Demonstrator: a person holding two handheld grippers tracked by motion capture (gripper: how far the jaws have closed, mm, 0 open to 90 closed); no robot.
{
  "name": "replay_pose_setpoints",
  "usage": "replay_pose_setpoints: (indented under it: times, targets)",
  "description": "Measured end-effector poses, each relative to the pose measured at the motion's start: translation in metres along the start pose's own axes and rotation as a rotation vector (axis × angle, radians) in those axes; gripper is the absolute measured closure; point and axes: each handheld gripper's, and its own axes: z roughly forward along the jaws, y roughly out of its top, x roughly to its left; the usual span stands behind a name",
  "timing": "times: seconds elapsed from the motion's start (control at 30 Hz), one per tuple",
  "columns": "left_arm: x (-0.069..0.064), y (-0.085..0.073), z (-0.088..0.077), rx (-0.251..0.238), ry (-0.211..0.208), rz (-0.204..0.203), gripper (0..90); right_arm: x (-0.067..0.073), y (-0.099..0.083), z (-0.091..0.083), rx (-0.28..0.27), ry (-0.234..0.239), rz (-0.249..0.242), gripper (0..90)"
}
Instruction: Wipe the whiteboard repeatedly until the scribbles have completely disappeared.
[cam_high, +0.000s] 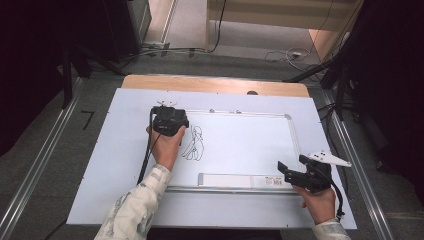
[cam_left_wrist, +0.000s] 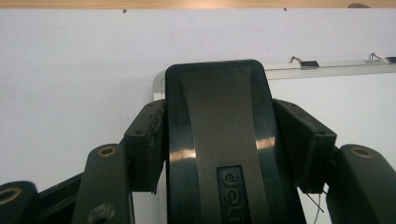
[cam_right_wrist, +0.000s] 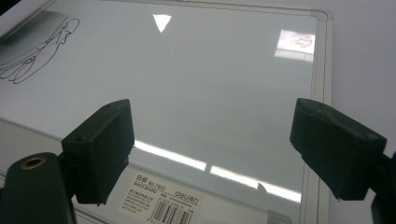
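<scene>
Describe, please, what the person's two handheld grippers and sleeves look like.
Both grippers are black: the left gripper trails a black cable, and the right gripper carries a pale grey three-cornered plate on top. Their jaws are blocky black pads on arms with brass-ringed holes. The sleeves are pale with a mottled grey pattern.

My left hand-held gripper (cam_left_wrist: 219, 135) clamps a glossy black plastic eraser with a matt grey band (cam_left_wrist: 218, 140) over the glossy white, metal-framed whiteboard (cam_right_wrist: 196, 84); beyond it, the desk's wooden edge (cam_high: 215, 84).
</scene>
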Motion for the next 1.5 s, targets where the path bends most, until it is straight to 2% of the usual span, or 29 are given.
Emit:
replay_pose_setpoints:
  times: [0.23,0.5,1.13,1.5]
  targets:
    - [-0.003,-0.001,-0.003,0.004,-0.012,0.025,40.2,0.0,0.001,0.002,0.002,-0.002,-0.001,12.4]
    - [-0.013,-0.011,-0.004,0.022,-0.032,0.052,40.2,0.0,0.001,0.001,0.002,0.0,0.001,12.4]
    - [-0.027,-0.027,-0.004,0.039,-0.058,0.075,40.2,0.001,0.002,0.003,0.004,0.003,-0.003,12.4]
    - [-0.032,-0.031,-0.003,0.047,-0.063,0.08,40.2,0.001,0.002,0.003,0.004,0.004,-0.004,12.4]
